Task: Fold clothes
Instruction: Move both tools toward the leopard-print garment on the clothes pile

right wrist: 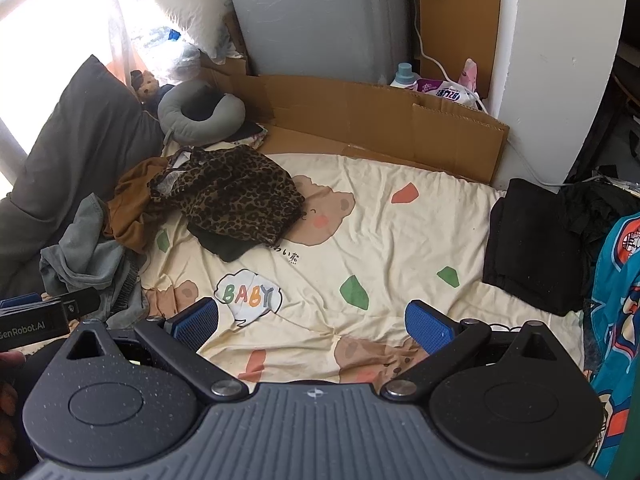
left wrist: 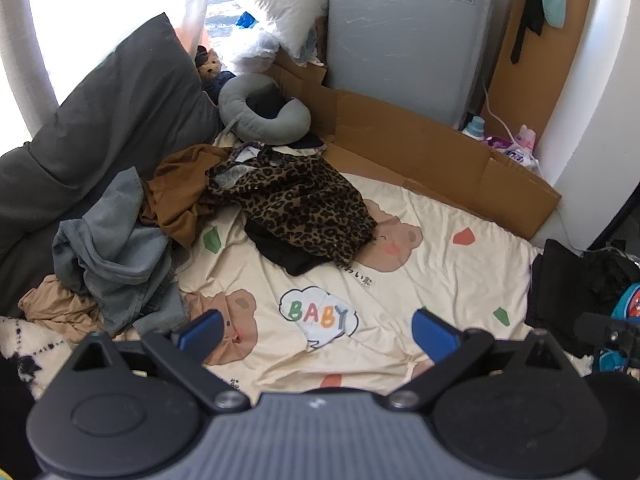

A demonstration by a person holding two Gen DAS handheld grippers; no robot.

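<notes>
A leopard-print garment (left wrist: pixel 296 204) lies crumpled on the cream bed sheet (left wrist: pixel 440 280), over a black garment (left wrist: pixel 288 256). Beside it at the left are a brown garment (left wrist: pixel 180 196), a grey-blue garment (left wrist: pixel 116 248) and a tan one (left wrist: pixel 56 308). The same pile shows in the right wrist view, with the leopard garment (right wrist: pixel 232 196) on top. A folded black garment (right wrist: pixel 532 248) lies at the right. My left gripper (left wrist: pixel 318 330) is open and empty above the sheet. My right gripper (right wrist: pixel 312 322) is open and empty above the sheet (right wrist: pixel 400 240).
A dark grey pillow (left wrist: pixel 100 132) and a grey neck pillow (left wrist: pixel 260 108) lie at the back left. Cardboard (left wrist: pixel 420 152) lines the far edge before a grey appliance (left wrist: pixel 404 32). A teal patterned fabric (right wrist: pixel 616 300) hangs at the right. The left gripper's body (right wrist: pixel 36 320) shows at the left.
</notes>
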